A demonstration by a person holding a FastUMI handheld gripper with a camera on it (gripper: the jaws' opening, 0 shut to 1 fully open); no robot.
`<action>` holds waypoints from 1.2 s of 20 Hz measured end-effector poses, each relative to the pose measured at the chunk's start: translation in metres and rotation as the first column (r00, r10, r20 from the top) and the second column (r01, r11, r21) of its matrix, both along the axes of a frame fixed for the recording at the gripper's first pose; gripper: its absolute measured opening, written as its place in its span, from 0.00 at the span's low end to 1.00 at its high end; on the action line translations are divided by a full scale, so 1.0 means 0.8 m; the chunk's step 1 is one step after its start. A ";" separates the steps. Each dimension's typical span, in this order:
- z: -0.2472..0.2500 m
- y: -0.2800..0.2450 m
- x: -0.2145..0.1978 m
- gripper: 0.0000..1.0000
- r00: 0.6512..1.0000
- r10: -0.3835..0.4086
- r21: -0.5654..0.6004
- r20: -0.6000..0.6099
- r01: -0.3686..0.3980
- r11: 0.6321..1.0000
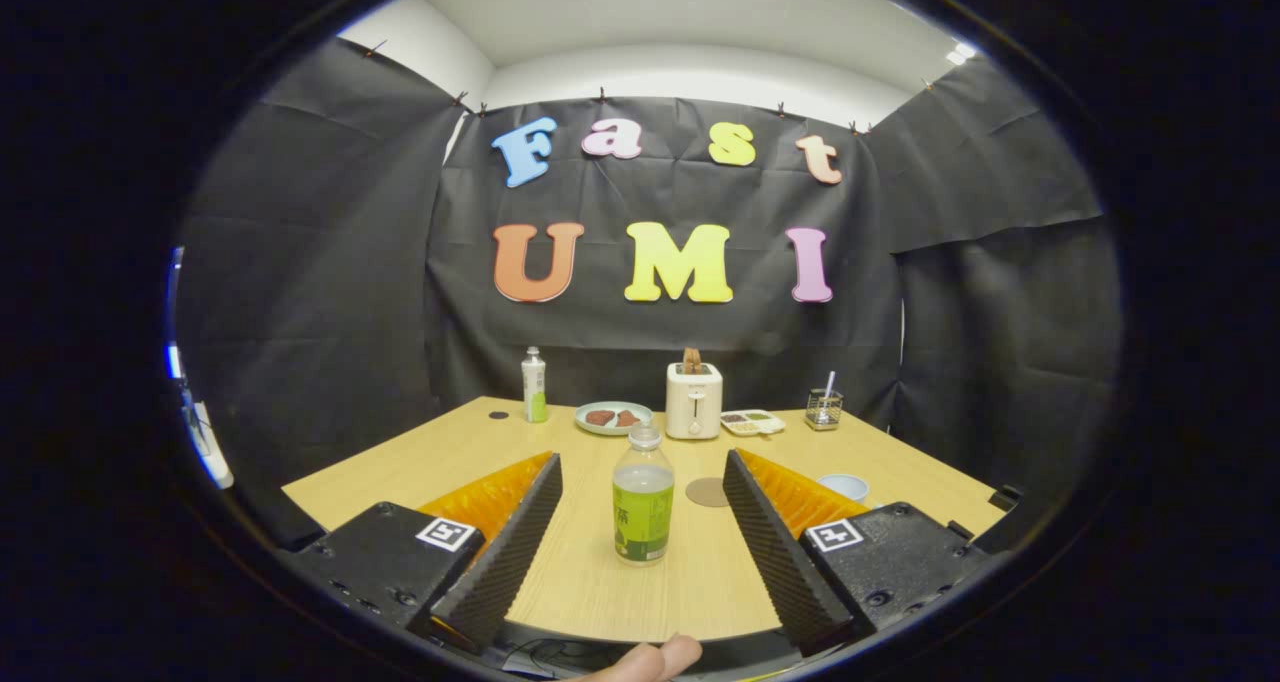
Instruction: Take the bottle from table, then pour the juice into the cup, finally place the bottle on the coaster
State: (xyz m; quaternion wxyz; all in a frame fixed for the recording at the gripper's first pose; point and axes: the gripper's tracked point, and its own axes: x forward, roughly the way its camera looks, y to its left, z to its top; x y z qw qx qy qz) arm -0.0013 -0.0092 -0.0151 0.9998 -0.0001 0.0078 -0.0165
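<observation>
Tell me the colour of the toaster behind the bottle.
White or cream, clearest in the gripper view: the toaster stands beyond the open gripper and the bottle.

Claw: ridged fingers, square marker tags, screwed housings; jaws spread wide.

We see a toaster at the table's far edge, a plate just beside it.
</observation>
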 end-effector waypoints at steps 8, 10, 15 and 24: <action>-0.009 -0.001 -0.001 1.00 1.000 -0.004 -0.011 -0.024 0.003 1.000; -0.016 0.004 0.006 1.00 0.999 0.005 0.002 -0.039 -0.005 1.000; -0.052 -0.004 0.041 1.00 0.995 -0.038 0.006 -0.096 0.039 0.999; -0.089 0.003 0.120 1.00 0.992 -0.062 0.011 -0.114 0.064 0.998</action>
